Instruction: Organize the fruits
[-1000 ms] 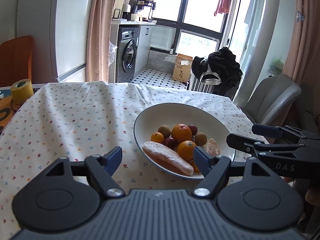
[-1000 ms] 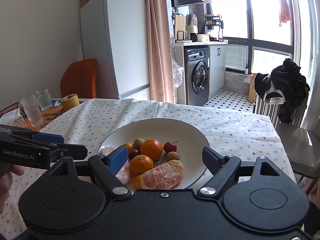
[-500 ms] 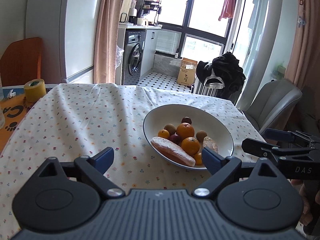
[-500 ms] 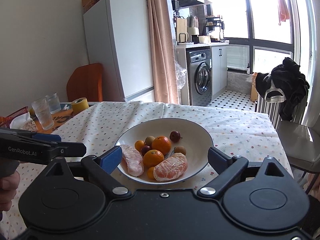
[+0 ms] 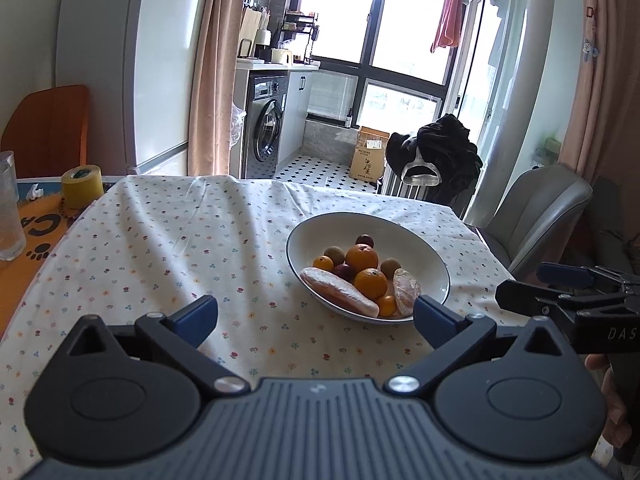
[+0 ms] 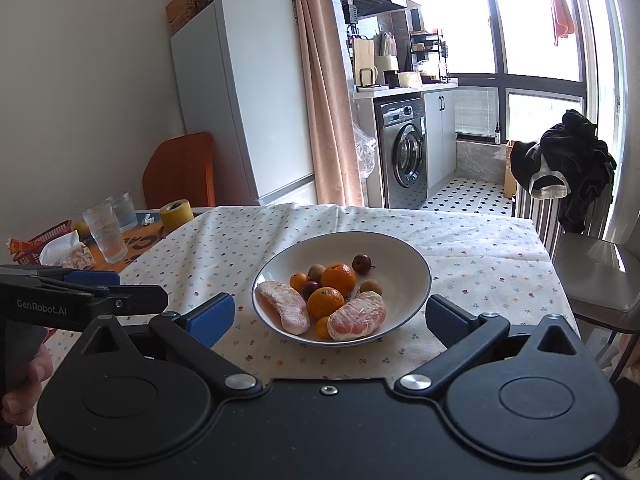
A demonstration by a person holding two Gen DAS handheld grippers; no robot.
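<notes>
Left gripper (image 5: 316, 316) and right gripper (image 6: 330, 316): jaws wide, empty; fruit bowl (image 6: 404, 256) just ahead of both.

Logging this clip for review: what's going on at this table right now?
A person holds two handheld grippers over a table with a flower-dotted white tablecloth. The left gripper and right gripper both have their jaws open and empty, short of the round white bowl. The bowl holds oranges, small round fruits and two peeled citrus segments. Nothing is being gripped.
</notes>
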